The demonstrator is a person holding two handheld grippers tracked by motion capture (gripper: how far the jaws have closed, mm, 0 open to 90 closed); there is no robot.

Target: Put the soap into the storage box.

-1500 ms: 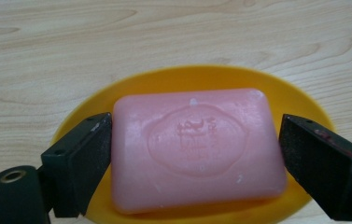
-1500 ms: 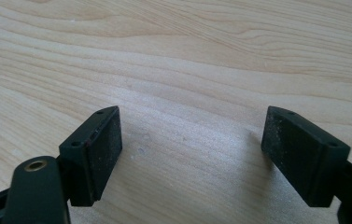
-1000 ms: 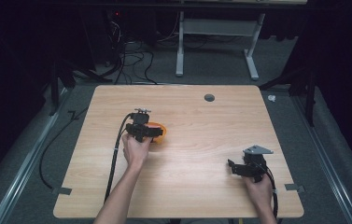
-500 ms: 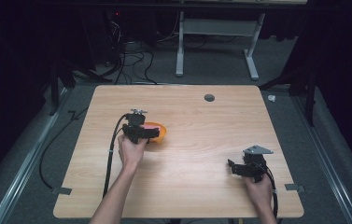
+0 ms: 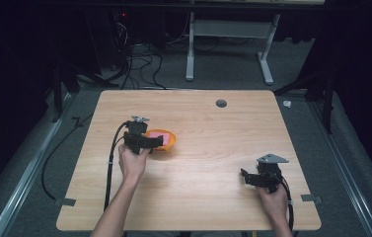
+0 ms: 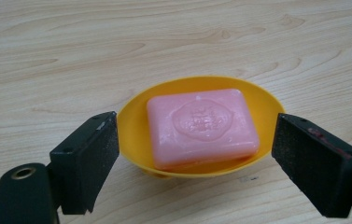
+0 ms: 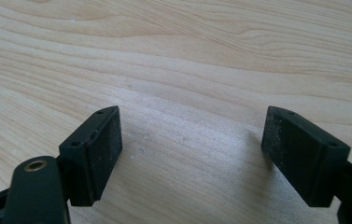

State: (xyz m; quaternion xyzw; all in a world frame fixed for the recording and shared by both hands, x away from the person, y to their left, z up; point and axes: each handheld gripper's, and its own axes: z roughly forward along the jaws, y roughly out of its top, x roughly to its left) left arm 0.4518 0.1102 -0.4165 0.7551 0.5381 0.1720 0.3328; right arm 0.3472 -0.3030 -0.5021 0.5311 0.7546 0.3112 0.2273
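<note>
Apparently lining up on the pink soap [image 6: 202, 127], lying in the yellow dish [image 6: 131, 116] left of table [image 5: 213, 197] centre. Next: probably lowering and closing. Left gripper [image 6: 194, 161] wide open, empty, straddling the dish, forearm reaching in from near edge. Right gripper [image 7: 190, 154] open, empty, near-right.

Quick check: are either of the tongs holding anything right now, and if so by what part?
Nothing is held. The left tongs are open, jaws either side of the yellow dish with the pink soap, not touching. The right tongs are open over bare table.
</note>
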